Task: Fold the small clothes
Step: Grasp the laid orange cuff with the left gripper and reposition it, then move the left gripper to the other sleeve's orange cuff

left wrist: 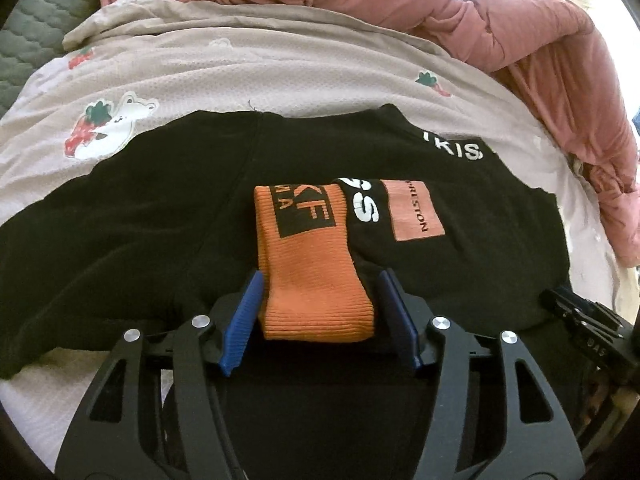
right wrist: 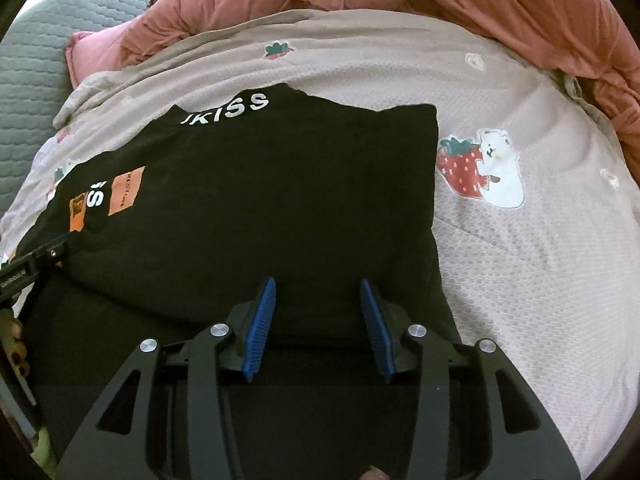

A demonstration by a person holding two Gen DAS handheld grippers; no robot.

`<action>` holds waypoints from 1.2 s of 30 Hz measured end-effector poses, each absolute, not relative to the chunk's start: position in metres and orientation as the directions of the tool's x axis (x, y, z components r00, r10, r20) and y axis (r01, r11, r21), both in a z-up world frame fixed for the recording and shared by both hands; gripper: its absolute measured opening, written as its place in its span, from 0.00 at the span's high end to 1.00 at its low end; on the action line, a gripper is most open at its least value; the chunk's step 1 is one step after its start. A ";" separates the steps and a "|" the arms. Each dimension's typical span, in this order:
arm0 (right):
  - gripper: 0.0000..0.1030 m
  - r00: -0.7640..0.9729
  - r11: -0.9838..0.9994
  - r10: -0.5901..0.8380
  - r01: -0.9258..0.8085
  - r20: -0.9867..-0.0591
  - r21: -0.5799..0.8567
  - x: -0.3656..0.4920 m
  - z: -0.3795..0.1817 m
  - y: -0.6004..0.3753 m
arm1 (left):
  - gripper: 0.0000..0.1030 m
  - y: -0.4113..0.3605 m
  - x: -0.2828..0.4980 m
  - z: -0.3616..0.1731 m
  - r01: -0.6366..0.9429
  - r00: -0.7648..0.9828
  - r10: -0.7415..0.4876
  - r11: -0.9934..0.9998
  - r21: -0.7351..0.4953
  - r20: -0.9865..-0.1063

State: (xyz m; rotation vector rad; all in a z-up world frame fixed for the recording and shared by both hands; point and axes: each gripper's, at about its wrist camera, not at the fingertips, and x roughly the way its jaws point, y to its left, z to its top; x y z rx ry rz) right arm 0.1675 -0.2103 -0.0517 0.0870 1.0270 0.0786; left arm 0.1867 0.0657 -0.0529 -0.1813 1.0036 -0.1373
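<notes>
While the black garment [left wrist: 160, 208] lies spread flat on the bed sheet [left wrist: 280, 80], both grippers hang low over its near edge. From the left wrist camera, the left gripper [left wrist: 320, 308] stands fairly wide, its blue pads either side of an orange ribbed band [left wrist: 308, 264] that runs toward twelve o'clock; the left pad looks to touch the band's edge, the right pad stands clear of it, so nothing is pinched. Just beside the band at two o'clock sits a pink label [left wrist: 412, 212] and white lettering. From the right wrist camera, the right gripper [right wrist: 318, 324] is moderately open over plain black cloth, with nothing caught between its pads.

A rumpled pink quilt [left wrist: 400, 0] is heaped along the far side from eleven to three o'clock, and a grey quilted cover [right wrist: 36, 60] shows at ten o'clock. Strawberry-and-bear prints [right wrist: 480, 168] dot the sheet. At nine o'clock in the right view the other gripper's black body covers the garment's corner, and fingers [right wrist: 18, 344] show at the frame edge. The garment's near hem is hidden beneath both gripper bodies; folds in the black cloth are hard to make out.
</notes>
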 end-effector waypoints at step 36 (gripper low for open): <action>0.14 0.654 0.967 0.252 -0.196 -0.714 0.161 0.124 0.031 -0.138 | 0.09 0.162 0.103 0.009 -0.152 0.681 -0.042 0.969 -0.197 -0.731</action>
